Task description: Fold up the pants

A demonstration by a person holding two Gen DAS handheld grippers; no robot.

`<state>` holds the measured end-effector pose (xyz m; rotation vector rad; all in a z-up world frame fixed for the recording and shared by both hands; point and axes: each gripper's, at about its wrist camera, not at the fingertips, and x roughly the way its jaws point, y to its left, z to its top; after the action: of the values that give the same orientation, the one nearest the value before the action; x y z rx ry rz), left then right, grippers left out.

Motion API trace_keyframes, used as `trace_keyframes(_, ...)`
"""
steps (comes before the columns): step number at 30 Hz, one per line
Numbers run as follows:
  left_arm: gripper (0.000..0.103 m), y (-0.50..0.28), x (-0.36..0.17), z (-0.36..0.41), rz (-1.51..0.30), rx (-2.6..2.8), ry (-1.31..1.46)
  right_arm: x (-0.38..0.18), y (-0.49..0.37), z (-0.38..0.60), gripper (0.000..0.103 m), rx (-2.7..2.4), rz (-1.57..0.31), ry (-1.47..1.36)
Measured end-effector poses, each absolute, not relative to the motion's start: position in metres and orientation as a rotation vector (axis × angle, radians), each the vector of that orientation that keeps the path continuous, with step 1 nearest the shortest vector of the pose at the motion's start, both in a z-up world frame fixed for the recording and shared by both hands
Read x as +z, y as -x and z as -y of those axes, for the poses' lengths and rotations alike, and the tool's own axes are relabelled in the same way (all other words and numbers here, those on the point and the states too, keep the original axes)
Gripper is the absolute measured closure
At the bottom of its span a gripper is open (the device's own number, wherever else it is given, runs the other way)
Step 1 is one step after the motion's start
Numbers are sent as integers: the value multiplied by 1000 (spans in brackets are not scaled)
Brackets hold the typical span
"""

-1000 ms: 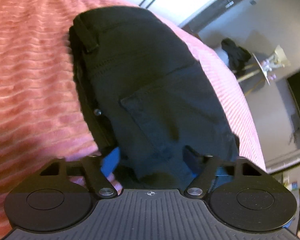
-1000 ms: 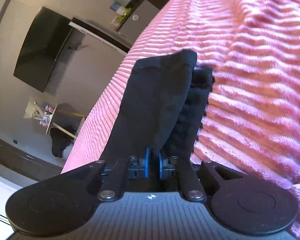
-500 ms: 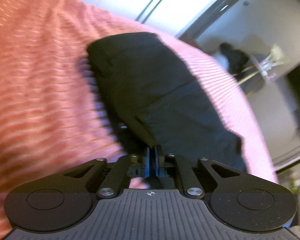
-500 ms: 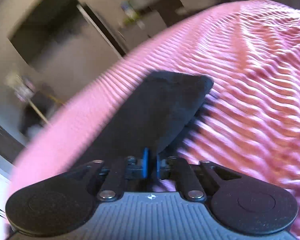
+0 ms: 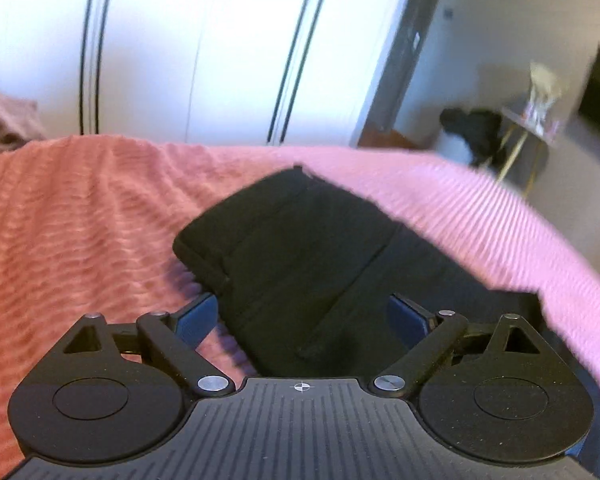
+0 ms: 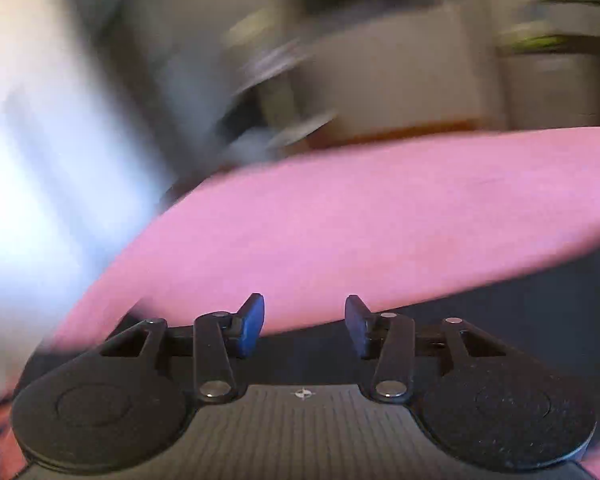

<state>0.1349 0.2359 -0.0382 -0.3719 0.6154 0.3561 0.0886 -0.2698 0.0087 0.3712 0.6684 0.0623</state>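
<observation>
Left tongs point(image 5: 304, 316) spread wide over folded pants point(image 5: 300, 256); right tongs point(image 6: 305, 320) parted, holding nothing.

the folded pants point(image 5: 312, 272) lie straight ahead of the left gripper point(image 5: 304, 316), filling the gap between its spread jaws. bare blanket point(image 5: 80, 216) stretches ahead-left of it. ahead of the right gripper point(image 6: 304, 320), jaws apart with nothing between them, blurred blanket point(image 6: 360, 232) lies free; dark cloth sits to its right.
</observation>
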Motion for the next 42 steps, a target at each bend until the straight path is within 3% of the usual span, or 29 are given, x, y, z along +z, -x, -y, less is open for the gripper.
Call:
trace_keyframes(6, 9, -134, -58, -242, -695, 343, 349, -21, -201, 136, 58, 332, -759, -174)
trace_keyframes(12, 9, -126, -60, -246, -707, 272, 371, -59, -260, 94, 59, 349, -841, -73)
trace_keyframes(14, 9, -126, -60, -247, -698, 253, 383, -61, -260, 85, 72, 382, -826, -59)
trace_keyframes(15, 9, -128, -59, -247, -694, 244, 387, -62, -260, 84, 102, 382, -817, -38)
trace_keyframes(25, 8, -126, -38, -228, -646, 208, 317, -86, -277, 47, 96, 172, -770, 163)
trace_keyframes(29, 7, -116, -25, -218, -624, 167, 251, -54, -242, 84, 94, 169, -748, -95)
trace_keyframes(34, 7, -130, -23, -187, -667, 53, 361, -39, -151, 182, 73, 132, -812, -368)
trace_keyframes(38, 7, -146, -29, -125, -736, -118, 378, -66, -83, 297, 73, -60, -863, -674)
trace_keyframes(39, 7, -150, -32, -107, -749, -150, 338, -73, -65, 329, 80, -76, -836, -788)
trace_keyframes(42, 7, -157, -47, -64, -808, -205, 298, -83, -6, 412, 77, -187, -686, -1059)
